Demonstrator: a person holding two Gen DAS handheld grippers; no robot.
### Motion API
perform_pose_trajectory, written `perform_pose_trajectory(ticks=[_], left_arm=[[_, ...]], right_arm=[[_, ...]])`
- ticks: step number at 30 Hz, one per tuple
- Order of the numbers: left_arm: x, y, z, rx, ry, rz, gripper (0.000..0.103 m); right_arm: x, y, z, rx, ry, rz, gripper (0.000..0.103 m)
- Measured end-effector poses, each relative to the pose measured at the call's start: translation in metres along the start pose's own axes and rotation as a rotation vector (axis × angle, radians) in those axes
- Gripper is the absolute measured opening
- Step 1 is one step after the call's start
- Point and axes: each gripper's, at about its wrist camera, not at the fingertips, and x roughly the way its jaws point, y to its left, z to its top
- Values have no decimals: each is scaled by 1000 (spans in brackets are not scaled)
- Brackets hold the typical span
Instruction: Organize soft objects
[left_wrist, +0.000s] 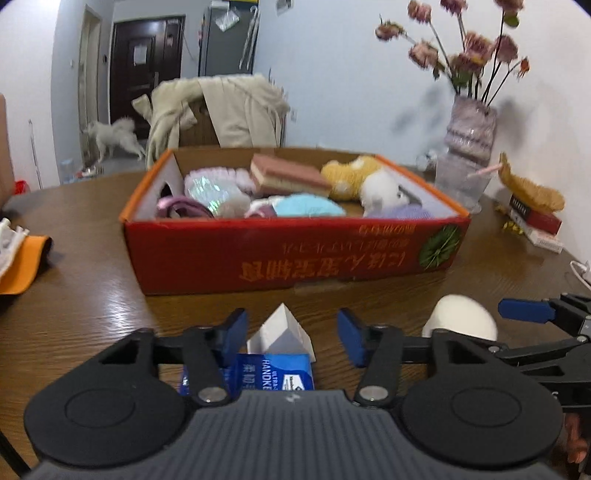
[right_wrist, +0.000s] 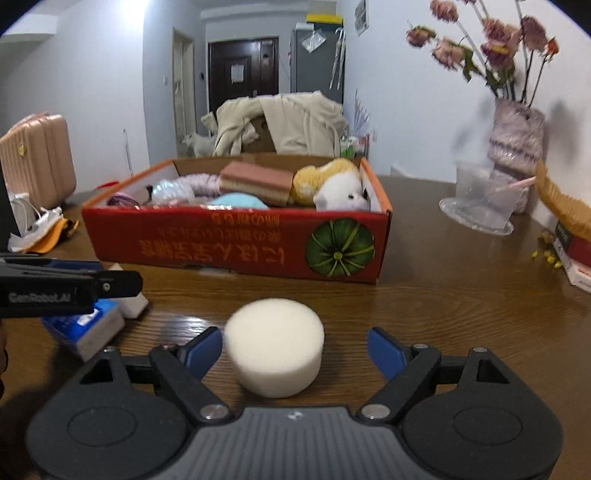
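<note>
- Far left of the wooden table (left_wrist: 92, 295): an orange cloth (left_wrist: 26, 262) with white items on it lies at the edge, well apart from the box.
- Left gripper (left_wrist: 291, 334): I hold it low over the table, near the box's front wall. My blue pads stand apart on either side of a blue tissue pack (left_wrist: 273, 373) and a white wedge-shaped sponge (left_wrist: 282, 332). The left pad sits just beside the pack; whether it touches I cannot tell. The right pad is clear of both items. Nothing is gripped.
- Centre: the red cardboard box (left_wrist: 295, 251) stands on the table with its printed text upside down. It holds the soft items already gathered: a pink and purple bundle (left_wrist: 207, 184), a layered pink sponge (left_wrist: 288, 175), a light-blue pad (left_wrist: 306, 206), a yellow plush (left_wrist: 351, 177) and a white plush (left_wrist: 382, 192).
- Right gripper (right_wrist: 295, 350): my pads are spread wide around a white round sponge (right_wrist: 275, 345), which rests upright on the table in front of the box. The left pad lies just beside the sponge; the right pad stands apart from it. The sponge is not clamped.
- Far right: a clear glass cup (right_wrist: 484, 199) with a straw, a vase (right_wrist: 517, 129) of dried flowers and a stack of books (left_wrist: 535, 221) stand near the wall.
</note>
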Motion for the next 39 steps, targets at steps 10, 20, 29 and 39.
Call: perform_pose_trajectory(ticks=[10, 20, 29, 39], left_arm=[[-5, -3, 4, -29, -11, 11, 20], [-50, -21, 10, -10, -88, -10, 20], [-41, -10, 85, 25, -178, -44, 20], [106, 28, 165, -62, -16, 54, 23]], right_arm=[[-1, -5, 0, 10, -6, 52, 55], [-36, -5, -2, 16, -58, 72, 56], [-30, -18, 74, -11, -161, 177, 56], [119, -24, 169, 26, 7, 129, 58]])
